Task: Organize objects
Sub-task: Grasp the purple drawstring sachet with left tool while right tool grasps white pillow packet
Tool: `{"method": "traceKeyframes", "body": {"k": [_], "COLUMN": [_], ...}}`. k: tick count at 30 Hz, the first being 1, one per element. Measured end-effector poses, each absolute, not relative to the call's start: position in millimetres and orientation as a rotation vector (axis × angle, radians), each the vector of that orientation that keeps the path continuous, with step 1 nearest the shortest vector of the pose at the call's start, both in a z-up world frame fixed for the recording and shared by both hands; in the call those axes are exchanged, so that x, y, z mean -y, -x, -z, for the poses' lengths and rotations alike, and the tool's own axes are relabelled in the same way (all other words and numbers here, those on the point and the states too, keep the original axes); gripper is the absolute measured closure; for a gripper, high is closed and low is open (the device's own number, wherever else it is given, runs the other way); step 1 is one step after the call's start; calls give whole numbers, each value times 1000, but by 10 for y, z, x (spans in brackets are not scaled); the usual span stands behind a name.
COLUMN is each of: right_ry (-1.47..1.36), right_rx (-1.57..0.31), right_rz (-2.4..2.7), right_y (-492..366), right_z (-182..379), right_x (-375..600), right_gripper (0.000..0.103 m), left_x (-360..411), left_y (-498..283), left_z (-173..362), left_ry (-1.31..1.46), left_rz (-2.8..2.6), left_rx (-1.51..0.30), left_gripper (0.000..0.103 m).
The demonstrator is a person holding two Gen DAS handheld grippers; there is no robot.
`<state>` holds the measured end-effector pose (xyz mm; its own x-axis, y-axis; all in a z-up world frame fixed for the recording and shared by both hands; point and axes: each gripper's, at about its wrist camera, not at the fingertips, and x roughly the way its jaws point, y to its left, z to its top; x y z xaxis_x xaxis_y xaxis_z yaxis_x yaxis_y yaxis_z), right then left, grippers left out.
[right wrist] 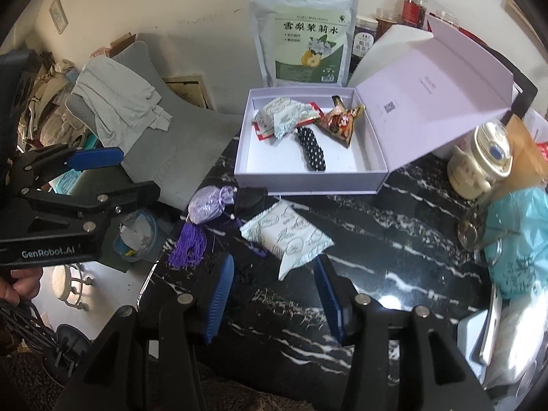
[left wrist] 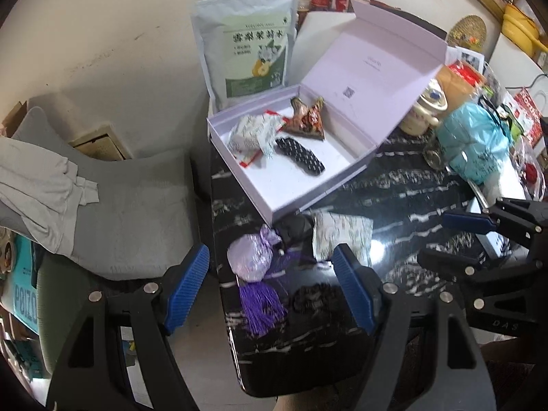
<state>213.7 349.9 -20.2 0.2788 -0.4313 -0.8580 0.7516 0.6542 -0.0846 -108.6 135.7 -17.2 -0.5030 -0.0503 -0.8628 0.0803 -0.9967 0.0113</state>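
Hovering over the black marble table, the right gripper has its jaws spread wide and empty, a white snack packet lying on the table just ahead of its blue pads. The left gripper is wide open too, holding nothing, above a purple sachet with its tassel. Behind them sits the open lilac box, lid up, and inside it are white packets, a brown wrapped triangle and a black dotted pouch.
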Motion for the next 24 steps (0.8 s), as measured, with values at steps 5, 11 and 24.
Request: {"method": "traceKeyframes", "body": {"k": [5,11,24], "right_ry": [-401,-436,-442], "right_rx": [-1024,-1033,-1069], "right_rz": [827,854,807], "right_y": [-2086,-2026,-1999], "right_z": [358,449,572], "right_x": [-3598,-3571,-3288], "right_gripper": [54,50,40], "left_x": [-1397,-1461,-1419], "left_y": [925,849,994], "left_z": [340,458,806], "left_ry": [-1582,-1619,-1670], "left_rz": [2650,2640,2531], "left_rx": [-62,-59,-217], "left_gripper": [29,29,29]}}
